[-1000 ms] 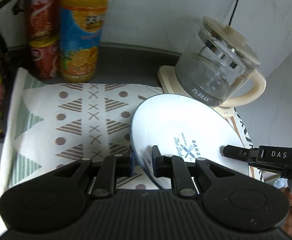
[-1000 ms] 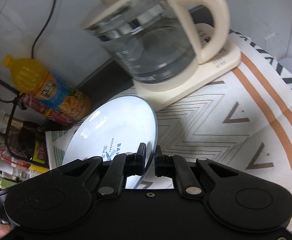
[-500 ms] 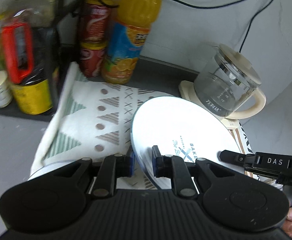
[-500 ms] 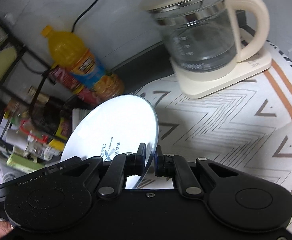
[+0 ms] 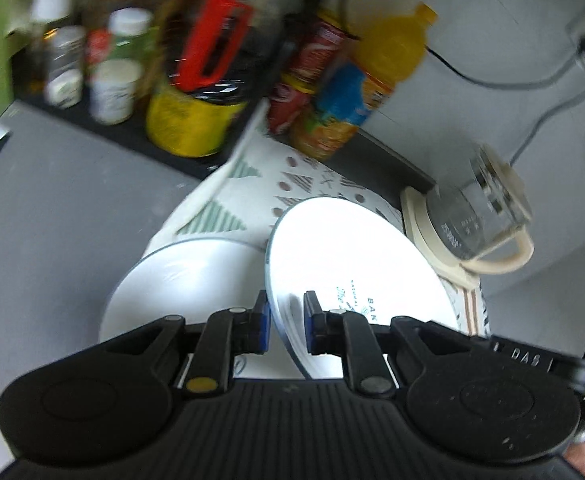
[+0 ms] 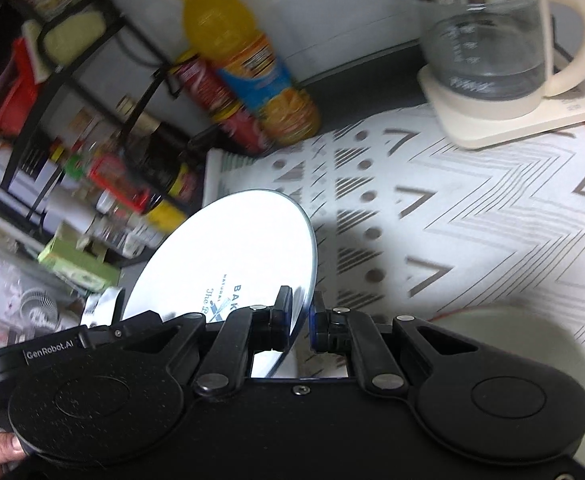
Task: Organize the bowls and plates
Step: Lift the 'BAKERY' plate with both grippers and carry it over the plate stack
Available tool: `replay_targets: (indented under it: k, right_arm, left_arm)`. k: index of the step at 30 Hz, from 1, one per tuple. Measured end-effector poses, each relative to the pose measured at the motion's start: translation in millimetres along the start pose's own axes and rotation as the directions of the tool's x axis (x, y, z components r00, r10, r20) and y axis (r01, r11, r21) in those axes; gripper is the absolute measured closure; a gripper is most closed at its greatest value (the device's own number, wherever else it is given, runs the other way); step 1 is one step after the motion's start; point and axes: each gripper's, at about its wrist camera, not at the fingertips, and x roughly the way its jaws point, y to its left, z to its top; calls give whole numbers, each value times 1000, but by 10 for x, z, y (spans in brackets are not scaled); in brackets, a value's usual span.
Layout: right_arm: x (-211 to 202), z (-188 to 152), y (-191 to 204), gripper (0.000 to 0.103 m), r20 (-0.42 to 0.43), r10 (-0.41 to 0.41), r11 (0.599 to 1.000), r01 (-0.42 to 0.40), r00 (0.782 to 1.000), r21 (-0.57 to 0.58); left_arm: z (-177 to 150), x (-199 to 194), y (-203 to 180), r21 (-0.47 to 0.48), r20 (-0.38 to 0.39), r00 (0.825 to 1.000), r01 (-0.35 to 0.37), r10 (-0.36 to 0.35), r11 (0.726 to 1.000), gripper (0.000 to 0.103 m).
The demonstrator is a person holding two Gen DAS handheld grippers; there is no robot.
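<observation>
A white plate with blue print (image 5: 344, 252) is held in the air between both grippers, tilted. My left gripper (image 5: 285, 326) is shut on its near left rim. My right gripper (image 6: 301, 322) is shut on its right rim; the plate (image 6: 228, 256) fills the left of that view. A second white plate (image 5: 184, 280) lies below, left of the held one, partly hidden by my left gripper. A cream bowl (image 6: 572, 360) sits at the lower right, behind my right gripper.
A glass kettle (image 5: 480, 216) on a cream base stands at the back right on the patterned mat (image 6: 452, 208). An orange juice bottle (image 5: 364, 88), red cans and a rack of jars and bottles (image 5: 196, 64) line the back left.
Both grippers have lifted the plate and pulled back to the left. The second plate and the cream bowl have come into view below.
</observation>
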Motion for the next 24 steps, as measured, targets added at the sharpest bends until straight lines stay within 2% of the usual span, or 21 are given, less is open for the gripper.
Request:
replay_targets:
  k: [5,12,17,24]
  right_arm:
    - [33,-180,177,94,-23,29,999,-29,999,-36]
    - [76,-429,311,94,-54,45,998,-47,998,-44]
    - [105,-563,397,94,-71,35,997,-39,997,-60]
    - [152,-635,445,94,-79,13,998,-18,997,-67]
  left_arm:
    - [-127,-218,299,-110,23,1000,19,-16,994,92]
    - [-304,-381,560,-201,26,1000,15,-10,980,92]
    - [-382,-417,677,-231,18,1000,-3,8,973,92]
    - [-419,-371,709,-201,-8,999,-45,45,978,92]
